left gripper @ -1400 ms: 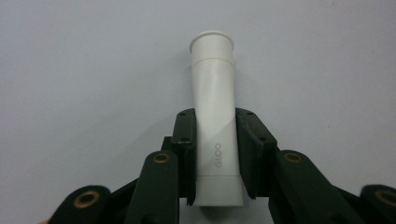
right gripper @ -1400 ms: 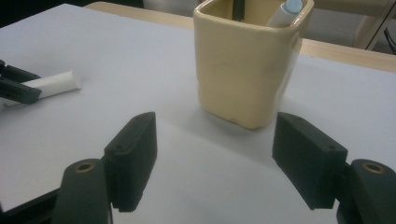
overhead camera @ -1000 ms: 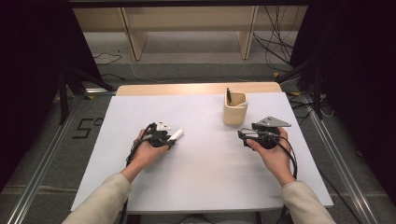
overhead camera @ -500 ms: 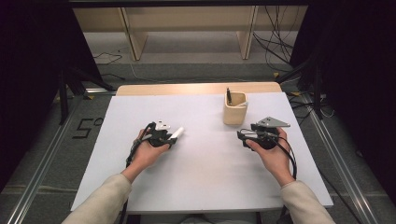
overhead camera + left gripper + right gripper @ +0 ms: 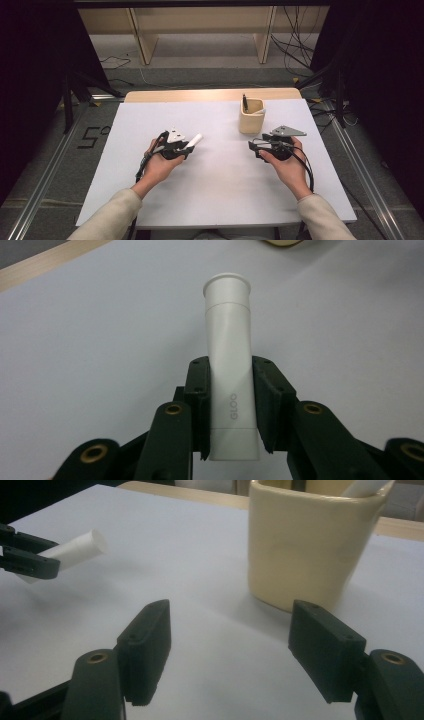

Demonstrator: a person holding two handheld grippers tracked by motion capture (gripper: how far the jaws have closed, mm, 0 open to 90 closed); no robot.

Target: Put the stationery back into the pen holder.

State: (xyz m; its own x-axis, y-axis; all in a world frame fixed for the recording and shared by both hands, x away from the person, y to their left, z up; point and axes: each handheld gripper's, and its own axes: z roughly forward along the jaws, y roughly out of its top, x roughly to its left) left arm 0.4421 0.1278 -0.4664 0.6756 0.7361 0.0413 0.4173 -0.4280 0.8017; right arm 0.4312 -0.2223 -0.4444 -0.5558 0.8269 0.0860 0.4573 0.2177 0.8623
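Observation:
A white glue stick (image 5: 227, 315) marked GLOO lies between the black jaws of my left gripper (image 5: 231, 367), which is shut on its lower half, and its capped end sticks out past the pads. From above, the left gripper (image 5: 184, 146) hovers left of the table's centre, and the glue stick (image 5: 196, 139) points right and away. My right gripper (image 5: 253, 146) is on the right, just in front of a cream cup (image 5: 251, 116). Its jaws stand wide open around bare table (image 5: 230, 650), with the cup (image 5: 310, 545) close ahead and the glue stick (image 5: 75, 550) far left.
A white sheet (image 5: 215, 195) covers the table, and a wooden strip (image 5: 210, 95) shows along its far edge. The cup holds a dark pen (image 5: 245, 102) and a white item. Black cables trail from both grippers toward the person.
My left gripper has shifted slightly right and risen a little with the glue stick in it. The right gripper has stayed in place.

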